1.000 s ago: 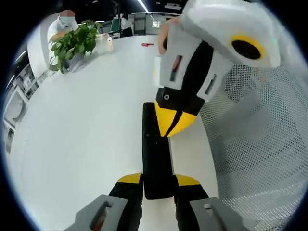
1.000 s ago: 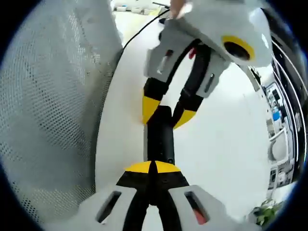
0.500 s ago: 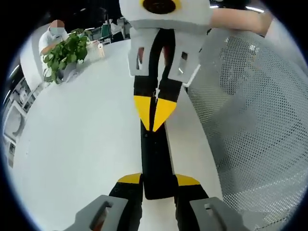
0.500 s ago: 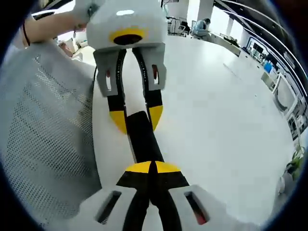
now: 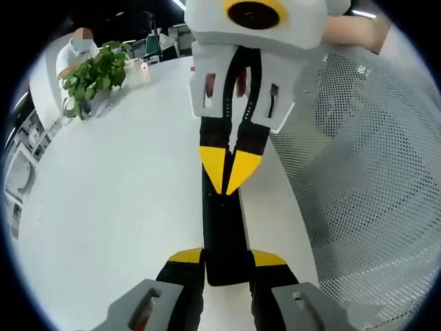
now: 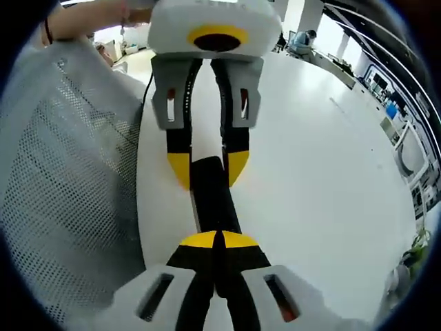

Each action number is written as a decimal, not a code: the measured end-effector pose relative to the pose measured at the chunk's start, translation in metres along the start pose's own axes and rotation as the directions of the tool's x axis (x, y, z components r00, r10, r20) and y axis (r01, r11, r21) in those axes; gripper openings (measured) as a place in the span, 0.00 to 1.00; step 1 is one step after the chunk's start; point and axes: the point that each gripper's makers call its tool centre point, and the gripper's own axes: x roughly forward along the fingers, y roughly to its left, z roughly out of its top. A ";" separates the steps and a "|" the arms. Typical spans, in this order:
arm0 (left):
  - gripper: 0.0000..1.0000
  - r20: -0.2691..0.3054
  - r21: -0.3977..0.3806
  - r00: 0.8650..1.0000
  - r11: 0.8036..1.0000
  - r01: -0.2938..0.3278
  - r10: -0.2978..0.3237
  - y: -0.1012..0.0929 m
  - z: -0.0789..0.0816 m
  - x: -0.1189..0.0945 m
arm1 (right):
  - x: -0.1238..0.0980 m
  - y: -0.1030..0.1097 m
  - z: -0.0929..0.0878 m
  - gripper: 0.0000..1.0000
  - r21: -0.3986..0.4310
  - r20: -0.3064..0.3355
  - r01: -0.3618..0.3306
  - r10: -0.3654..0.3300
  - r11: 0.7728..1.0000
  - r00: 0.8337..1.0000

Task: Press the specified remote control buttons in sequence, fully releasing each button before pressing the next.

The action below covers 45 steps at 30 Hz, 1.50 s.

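Now, in the left gripper view, the black remote [image 5: 222, 227] lies lengthwise on the white table [image 5: 110, 207], running straight ahead out of the left gripper [image 5: 226, 261]. Its near end sits between the two yellow-tipped jaws, which pinch it from both sides. At the remote's far end the right gripper [image 5: 230, 174] comes down from above, its two yellow tips pressed together into a single point that rests on the remote's upper face; whether a button is under it cannot be told.

Off the jaws' left, well away across the table, stands a potted plant [image 5: 96, 69], with a person [image 5: 79, 47] seated just behind it. To the jaws' right runs a grey mesh chair back [image 5: 365, 179], close along the table edge, with a person's forearm [image 5: 351, 31] above it.

Right gripper view: the same remote [image 6: 212, 196] extends forward from the right gripper [image 6: 217, 241], whose jaws are closed tip against tip, with the remote's near end passing beneath the yellow tips. At the far end the left gripper [image 6: 208, 167] straddles the remote, one yellow tip on each long side, touching it. The mesh chair back [image 6: 69, 179] fills the space left of the jaws; bare table [image 6: 317, 172] spreads to their right.
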 end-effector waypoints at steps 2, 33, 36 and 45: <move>0.24 -0.001 0.000 1.000 1.000 0.000 0.000 0.000 0.000 0.000 | -0.001 -0.006 0.002 0.00 -0.019 0.008 0.034 -0.034 0.999 0.999; 0.25 -0.012 -0.004 1.000 1.000 -0.006 0.006 0.000 0.001 0.001 | 0.000 -0.009 -0.002 0.00 0.171 0.056 0.020 -0.030 0.985 0.998; 0.25 -0.012 -0.003 1.000 1.000 -0.006 0.006 -0.001 0.001 0.001 | 0.000 -0.009 -0.002 0.00 0.172 0.055 0.019 -0.029 0.985 0.998; 0.25 -0.007 0.001 1.000 1.000 -0.007 0.007 -0.001 0.001 0.000 | 0.000 -0.010 -0.002 0.00 0.230 0.068 0.001 -0.017 0.973 0.998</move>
